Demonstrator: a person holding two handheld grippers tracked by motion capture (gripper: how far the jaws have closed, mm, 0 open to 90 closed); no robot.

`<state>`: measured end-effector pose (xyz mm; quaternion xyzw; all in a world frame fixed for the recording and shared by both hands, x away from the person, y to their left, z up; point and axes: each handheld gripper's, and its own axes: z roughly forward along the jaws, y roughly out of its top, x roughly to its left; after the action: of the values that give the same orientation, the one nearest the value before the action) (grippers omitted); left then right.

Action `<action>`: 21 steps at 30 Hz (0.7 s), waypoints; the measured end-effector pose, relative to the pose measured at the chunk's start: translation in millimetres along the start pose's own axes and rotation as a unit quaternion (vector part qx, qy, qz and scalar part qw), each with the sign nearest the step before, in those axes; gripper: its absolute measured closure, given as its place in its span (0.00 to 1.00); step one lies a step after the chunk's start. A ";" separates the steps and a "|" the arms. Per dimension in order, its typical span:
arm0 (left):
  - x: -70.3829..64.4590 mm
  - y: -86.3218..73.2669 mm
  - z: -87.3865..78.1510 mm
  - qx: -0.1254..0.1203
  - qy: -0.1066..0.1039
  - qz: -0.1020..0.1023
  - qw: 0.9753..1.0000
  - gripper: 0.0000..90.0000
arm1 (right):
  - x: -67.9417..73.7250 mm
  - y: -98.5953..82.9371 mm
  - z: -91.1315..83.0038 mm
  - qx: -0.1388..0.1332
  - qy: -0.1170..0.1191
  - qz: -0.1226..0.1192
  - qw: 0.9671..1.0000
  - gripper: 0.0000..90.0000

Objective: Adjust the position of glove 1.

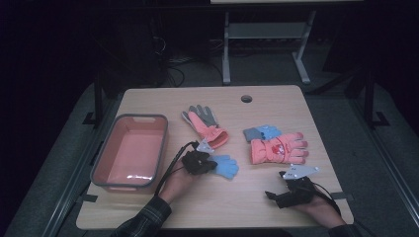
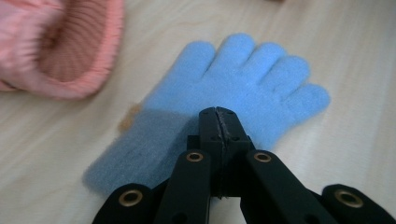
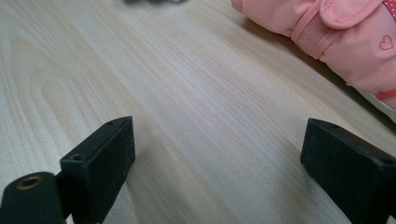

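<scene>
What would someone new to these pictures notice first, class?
Probably the gloves on the table: a blue glove near the middle with the left claw shut over its cuff end, and a pink ski glove to the right. A pink tub stands empty at the left. The right claw is wide open over bare wood at the near right.

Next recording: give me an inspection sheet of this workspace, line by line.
Surface: wooden table, round hole near the far edge.
Job's things: blue glove flat on the table; pink bin on the left.
Clutter: coral-and-grey glove, pink ski glove, small blue-and-grey glove.
Grippers: left gripper closed at the blue glove's cuff, whether it pinches fabric cannot be told; right gripper open above bare wood.
Cables: one trails from each gripper.
Surroundings: dark; metal stand behind the table.
</scene>
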<state>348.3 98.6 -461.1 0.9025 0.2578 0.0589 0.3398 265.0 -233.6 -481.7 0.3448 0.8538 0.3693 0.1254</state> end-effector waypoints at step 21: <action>-50.2 4.7 2.8 0.016 -0.064 0.046 0.997 1.00 | -0.1 0.0 0.0 0.000 0.000 0.000 1.000 0.10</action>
<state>308.0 68.6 -456.7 0.9206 0.1944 0.0126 0.3384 265.0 -233.7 -481.6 0.3448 0.8538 0.3694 0.1252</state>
